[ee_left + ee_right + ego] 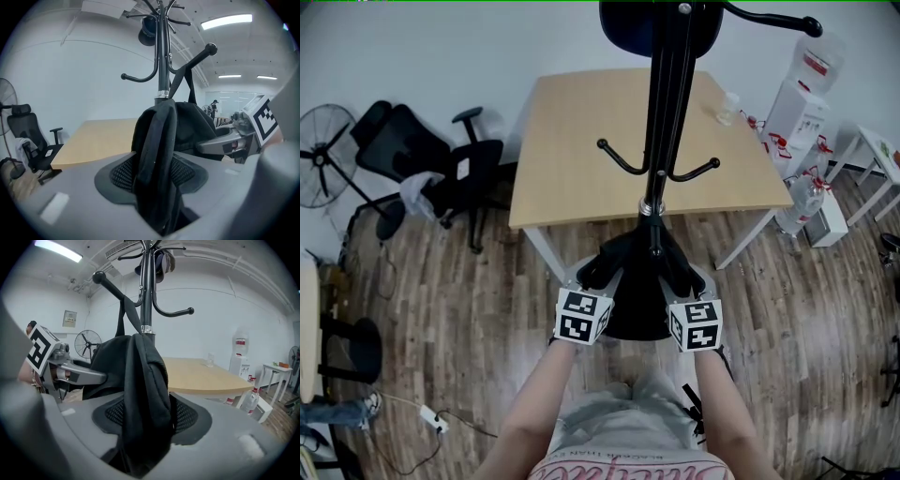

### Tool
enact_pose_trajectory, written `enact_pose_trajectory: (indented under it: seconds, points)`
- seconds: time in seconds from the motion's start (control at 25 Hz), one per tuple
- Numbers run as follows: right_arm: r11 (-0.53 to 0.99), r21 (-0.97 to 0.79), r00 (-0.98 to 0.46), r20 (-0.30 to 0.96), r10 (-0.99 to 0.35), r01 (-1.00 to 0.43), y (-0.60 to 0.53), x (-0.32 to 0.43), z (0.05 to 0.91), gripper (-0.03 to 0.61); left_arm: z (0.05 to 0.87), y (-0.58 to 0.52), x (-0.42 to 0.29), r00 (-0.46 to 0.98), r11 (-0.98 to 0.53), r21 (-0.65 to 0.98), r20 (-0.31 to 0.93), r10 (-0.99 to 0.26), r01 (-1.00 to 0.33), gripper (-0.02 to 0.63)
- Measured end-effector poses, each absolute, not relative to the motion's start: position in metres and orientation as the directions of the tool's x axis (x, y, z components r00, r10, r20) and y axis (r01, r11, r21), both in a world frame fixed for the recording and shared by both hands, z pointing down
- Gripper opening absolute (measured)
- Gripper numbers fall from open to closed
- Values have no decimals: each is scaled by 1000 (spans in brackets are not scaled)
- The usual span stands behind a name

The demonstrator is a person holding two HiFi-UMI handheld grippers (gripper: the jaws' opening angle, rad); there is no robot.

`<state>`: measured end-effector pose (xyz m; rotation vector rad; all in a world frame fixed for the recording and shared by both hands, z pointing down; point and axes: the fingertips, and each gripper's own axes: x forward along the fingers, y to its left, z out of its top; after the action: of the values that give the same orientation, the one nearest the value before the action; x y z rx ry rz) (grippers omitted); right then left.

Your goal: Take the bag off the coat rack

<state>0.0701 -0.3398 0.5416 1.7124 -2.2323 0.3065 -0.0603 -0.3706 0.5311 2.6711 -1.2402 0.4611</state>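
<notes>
Plainly, the few containers stand off to the person's right: a clear jug with a red label sits on top of a white water dispenser, a second clear bottle with a red label stands by the table leg on the wood floor, and a small clear cup stands near the far corner of the light wooden table. What any of them holds cannot be made out. None of the labels can be read, nor can the small framed notice on the wall. Pink print on the person's shirt is too blurred to read. The bag is black, soft and limp, of matt cloth that falls in thick folds. It hangs against the pole of the black coat rack, just under the pole's metal collar. Its strap runs up to a slanting, ball-tipped hook, so it is not yet off the rack. A dark cap hangs near the top of the rack. The left gripper has a thick fold of the bag pinched between its mesh pads, the jaws held partly apart by the cloth. The right gripper clamps another fold of the same bag in the same way. From the head view the two grippers sit side by side at the bag's lower part, one on each side of the pole.
</notes>
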Motion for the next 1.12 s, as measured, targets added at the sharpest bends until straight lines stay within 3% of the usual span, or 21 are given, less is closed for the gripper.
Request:
enact_pose_trajectory:
  seconds: [0.32, 0.64, 1.12]
  points:
    - [243, -26, -236, 359, -903, -970, -344, 76, 542, 97, 535, -376, -58, 617, -631, 72, 321, -719, -773, 131]
    - [212, -126, -244, 364, -899, -969, -340, 80, 539, 81, 528, -371, -57, 603, -631, 30, 334, -724, -775, 79]
    - [215, -165, -261, 352, -899, -963, -310, 76, 513, 78, 500, -343, -62, 627, -644, 59, 311, -714, -763, 75]
